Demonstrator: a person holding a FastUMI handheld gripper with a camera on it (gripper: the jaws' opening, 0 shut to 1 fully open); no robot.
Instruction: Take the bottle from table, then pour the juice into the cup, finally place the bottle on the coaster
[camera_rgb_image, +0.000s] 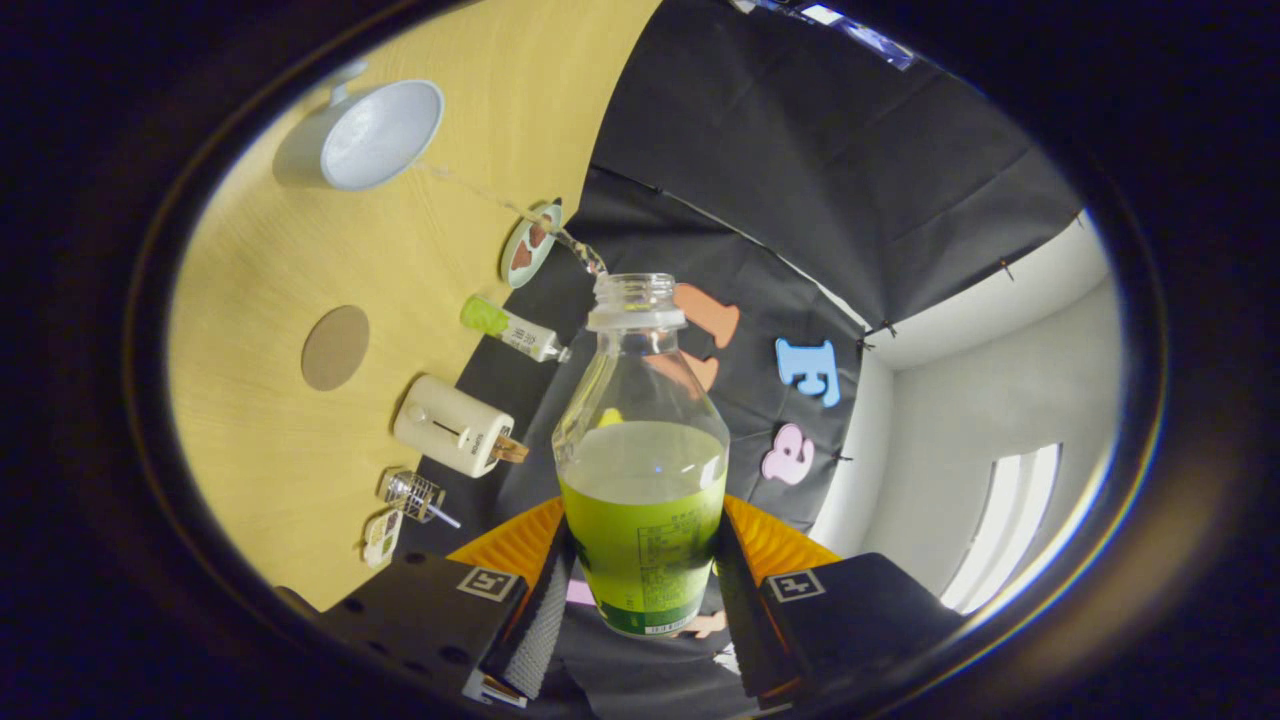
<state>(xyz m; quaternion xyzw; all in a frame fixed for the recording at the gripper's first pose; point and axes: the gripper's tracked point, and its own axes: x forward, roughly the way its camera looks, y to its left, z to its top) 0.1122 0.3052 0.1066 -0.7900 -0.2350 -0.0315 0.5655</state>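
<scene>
While tongs (640, 585) grip it, uncapped bottle (642, 450), juice half-full, green label

Bright, even light on the table (270, 420); sharp centre; edges bend strongly (fisheye), glare at the window (1010, 530).

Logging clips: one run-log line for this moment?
phase: pouring | gripper: shut on clear plastic juice bottle | stream toward white cup | round brown coaster: bare

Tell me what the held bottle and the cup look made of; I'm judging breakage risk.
The clear, uncapped juice bottle, gripped between the tongs, looks like thin glossy plastic: see-through walls, threaded neck. The pale cup looks like glazed ceramic, perhaps plastic: opaque, smooth, softly shiny.
</scene>
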